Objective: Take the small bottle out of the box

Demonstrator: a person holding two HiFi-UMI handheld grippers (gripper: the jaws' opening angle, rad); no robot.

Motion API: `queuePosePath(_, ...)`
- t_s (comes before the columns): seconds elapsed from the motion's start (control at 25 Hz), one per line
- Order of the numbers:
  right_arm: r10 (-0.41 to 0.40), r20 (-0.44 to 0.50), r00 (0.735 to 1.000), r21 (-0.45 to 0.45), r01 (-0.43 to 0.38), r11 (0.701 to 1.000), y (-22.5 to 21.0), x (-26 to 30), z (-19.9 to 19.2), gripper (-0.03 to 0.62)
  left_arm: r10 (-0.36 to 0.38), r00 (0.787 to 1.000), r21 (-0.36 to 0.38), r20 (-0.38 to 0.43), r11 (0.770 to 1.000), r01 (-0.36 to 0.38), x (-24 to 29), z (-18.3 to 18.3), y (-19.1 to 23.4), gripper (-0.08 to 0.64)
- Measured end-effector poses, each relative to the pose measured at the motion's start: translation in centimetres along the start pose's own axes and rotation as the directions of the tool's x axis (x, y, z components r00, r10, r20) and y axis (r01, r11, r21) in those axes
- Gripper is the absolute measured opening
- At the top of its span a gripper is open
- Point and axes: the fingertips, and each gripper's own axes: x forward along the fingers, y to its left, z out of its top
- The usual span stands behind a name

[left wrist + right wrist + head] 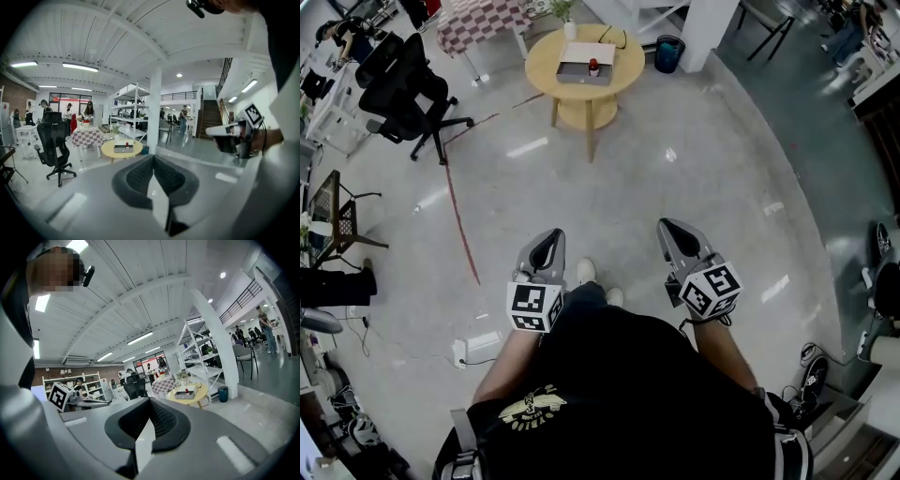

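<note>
The small bottle (593,67) with a red cap stands in an open grey box (586,66) on a round yellow table (546,70) far ahead across the floor. Both gripper views show the box (123,148) (184,394) small and distant. My left gripper (547,246) and right gripper (672,232) are held side by side in front of my body, far short of the table. Each has its jaws together with nothing between them. The left gripper view shows the right gripper (224,133) at its right edge.
A black office chair (412,89) stands at the left, and a checkered table (483,19) behind it. A blue bin (668,53) and a white pillar (708,28) sit right of the round table. A potted plant (568,17) is on the table's far edge. People stand in the background.
</note>
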Motion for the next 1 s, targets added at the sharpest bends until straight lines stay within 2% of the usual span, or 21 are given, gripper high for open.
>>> queuePosePath(0.56, -0.064, 0.003, 0.998, -0.008, 0.064, 0.998, -2.6, 0.8, 1.3, 0.008, -0.084, 0.996, 0.021, 0.006, 0.996, 0.084, 4.0, 1.3, -0.5, 0.0)
queuePosePath(1.0, -0.086, -0.011, 0.996, -0.049, 0.086, 0.995, -3.9, 6.9, 4.5, 0.008, -0.1, 0.995, 0.0, 0.019, 0.995, 0.1, 9.1, 4.0, 4.7, 0.0)
